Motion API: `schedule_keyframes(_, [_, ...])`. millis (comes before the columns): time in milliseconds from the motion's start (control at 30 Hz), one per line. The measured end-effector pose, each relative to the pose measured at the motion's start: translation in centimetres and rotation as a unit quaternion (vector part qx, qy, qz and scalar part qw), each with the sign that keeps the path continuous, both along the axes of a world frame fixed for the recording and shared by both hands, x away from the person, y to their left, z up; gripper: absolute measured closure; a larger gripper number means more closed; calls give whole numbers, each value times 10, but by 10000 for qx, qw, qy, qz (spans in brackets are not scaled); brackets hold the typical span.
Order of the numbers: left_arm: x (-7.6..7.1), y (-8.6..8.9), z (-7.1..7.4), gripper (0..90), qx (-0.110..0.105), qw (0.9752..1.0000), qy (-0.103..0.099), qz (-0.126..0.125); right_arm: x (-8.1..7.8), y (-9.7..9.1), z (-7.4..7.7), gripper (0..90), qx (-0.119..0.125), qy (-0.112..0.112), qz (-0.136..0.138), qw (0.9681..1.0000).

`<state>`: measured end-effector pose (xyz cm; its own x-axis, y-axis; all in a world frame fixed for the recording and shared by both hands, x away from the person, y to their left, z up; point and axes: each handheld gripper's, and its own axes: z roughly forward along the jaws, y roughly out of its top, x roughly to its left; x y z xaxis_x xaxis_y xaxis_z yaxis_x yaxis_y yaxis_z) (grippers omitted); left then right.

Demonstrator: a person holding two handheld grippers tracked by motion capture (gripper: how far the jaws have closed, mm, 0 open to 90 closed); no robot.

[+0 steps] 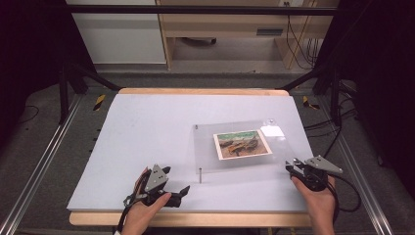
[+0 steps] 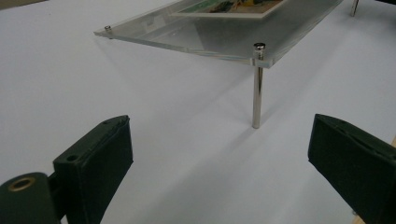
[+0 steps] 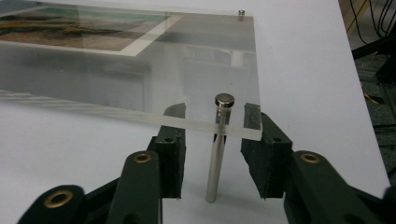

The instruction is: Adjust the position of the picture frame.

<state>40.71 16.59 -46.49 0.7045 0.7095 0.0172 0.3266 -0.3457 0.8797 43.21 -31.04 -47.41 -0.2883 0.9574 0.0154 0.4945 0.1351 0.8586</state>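
The right gripper (image 3: 212, 140) sits nearest in its own view, jaws parted on either side of a slim metal post (image 3: 215, 163) that stands upright at the near right corner of a clear acrylic frame (image 3: 140, 79); the pads flank the post with a gap on each side, so nothing is grasped yet. In the high view this gripper (image 1: 297, 169) is at the frame's (image 1: 205, 147) right front corner, and the frame lies right of centre on the white table (image 1: 142, 132), raised on its corner posts with a picture (image 1: 242, 144) under the sheet. The post's long axis runs vertical, straight across the jaws' closing line, so a squeeze looks likely to catch it squarely. The left gripper (image 1: 169, 191) rests near the table's front edge, released and wide, and in its own view (image 2: 219, 172) the frame's left front post (image 2: 257, 86) stands ahead and apart from it. The right hand is plainly the nearer to a hold.
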Motion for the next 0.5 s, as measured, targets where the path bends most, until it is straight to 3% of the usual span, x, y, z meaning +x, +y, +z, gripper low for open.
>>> schedule_keyframes(200, [-1,-4,-1,62,-47,10000,73,-20,1,-8,-6,711,421,8,69,9991])
schedule_keyframes(400, [-2,-9,-2,141,-151,9998,143,-73,6,-7,-8,781,541,-63,235,9982])
schedule_keyframes(500, [-2,-12,-3,194,-96,9998,129,-106,6,-7,-7,813,554,-69,247,9981])
